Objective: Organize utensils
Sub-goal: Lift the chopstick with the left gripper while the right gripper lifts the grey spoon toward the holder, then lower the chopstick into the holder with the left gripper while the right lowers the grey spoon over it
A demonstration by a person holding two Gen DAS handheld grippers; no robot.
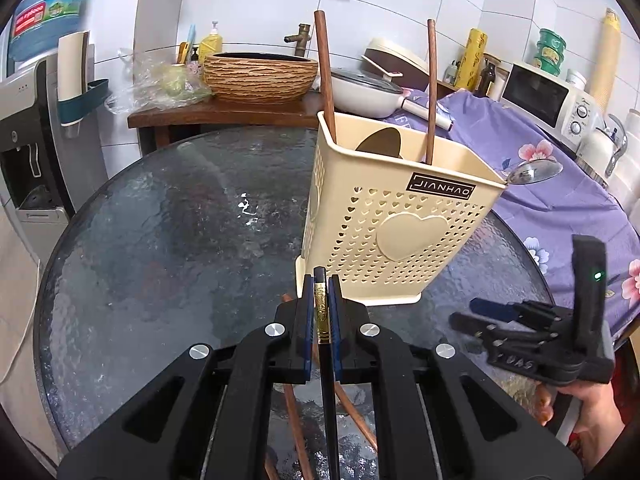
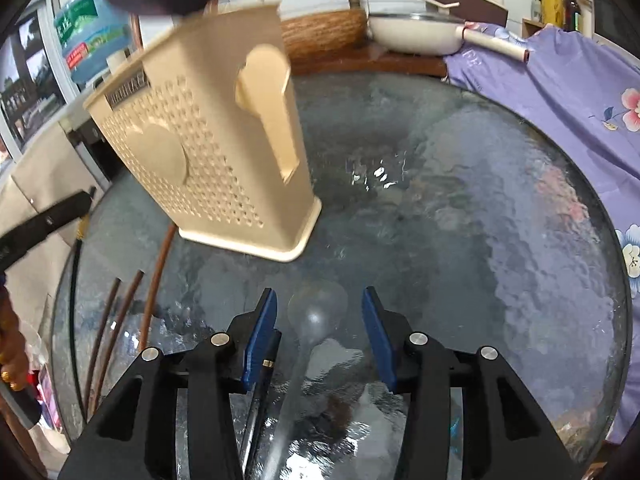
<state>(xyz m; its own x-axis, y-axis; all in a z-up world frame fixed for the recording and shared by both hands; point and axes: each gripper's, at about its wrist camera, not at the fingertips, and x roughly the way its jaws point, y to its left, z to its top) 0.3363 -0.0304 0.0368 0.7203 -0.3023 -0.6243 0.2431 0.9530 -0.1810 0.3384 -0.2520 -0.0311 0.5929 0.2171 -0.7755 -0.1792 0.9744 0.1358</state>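
A round glass table (image 1: 160, 240) held a cream plastic utensil holder (image 1: 392, 220) with heart-shaped holes, standing upright near the middle. Two wooden handles (image 1: 325, 76) and a metal spoon (image 1: 536, 171) stuck out of its top. The left gripper (image 1: 321, 308) was clenched on a black chopstick with a gold band (image 1: 320, 304), just in front of the holder's base. The right gripper (image 2: 319, 328) had its jaws released, with a blurred spoon (image 2: 316, 312) on the glass between them, untouched. Several brown chopsticks (image 2: 120, 320) lay on the table beside the holder.
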